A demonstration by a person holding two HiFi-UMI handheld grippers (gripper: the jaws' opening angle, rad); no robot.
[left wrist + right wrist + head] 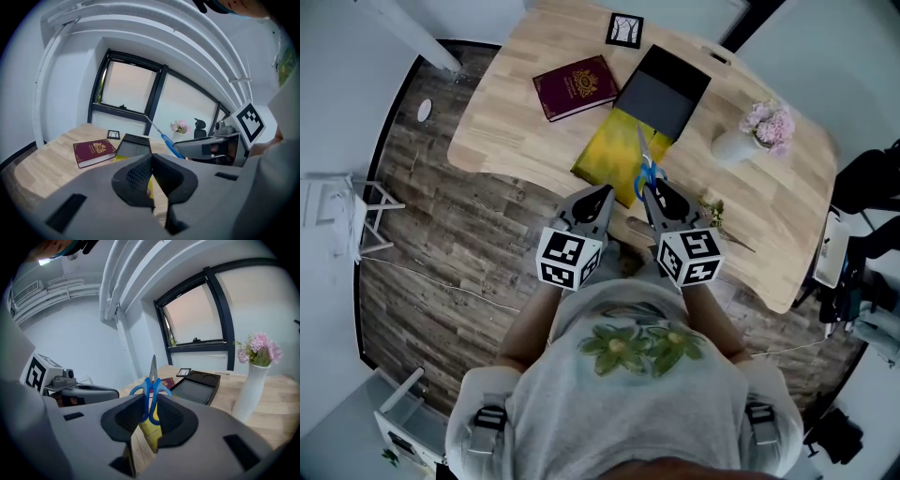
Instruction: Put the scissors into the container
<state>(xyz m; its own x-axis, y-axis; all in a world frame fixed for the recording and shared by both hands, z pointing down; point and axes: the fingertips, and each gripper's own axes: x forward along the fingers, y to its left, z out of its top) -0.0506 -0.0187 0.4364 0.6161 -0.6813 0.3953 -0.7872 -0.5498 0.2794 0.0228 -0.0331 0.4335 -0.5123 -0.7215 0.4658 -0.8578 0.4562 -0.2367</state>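
Scissors [648, 167] with blue handles stand between the jaws of my right gripper [650, 190], blades pointing away toward the black container [666, 89]. In the right gripper view the blue handles [150, 394] are pinched between the pads and the blade rises upright over the table's near edge; my right gripper [149, 403] is shut on them. The container [199, 385] lies open and empty further back. My left gripper [604, 194] hangs just left of the right one, pads pressed together with nothing between them [151, 163]. It sees the scissors [166, 139] to its right.
A yellow booklet [614, 150] lies under the scissors, partly tucked under the container. A maroon book [575, 86] sits left of it, a small framed picture [624, 30] at the back. A white vase with pink flowers [750, 136] and a dried sprig [712, 214] stand right.
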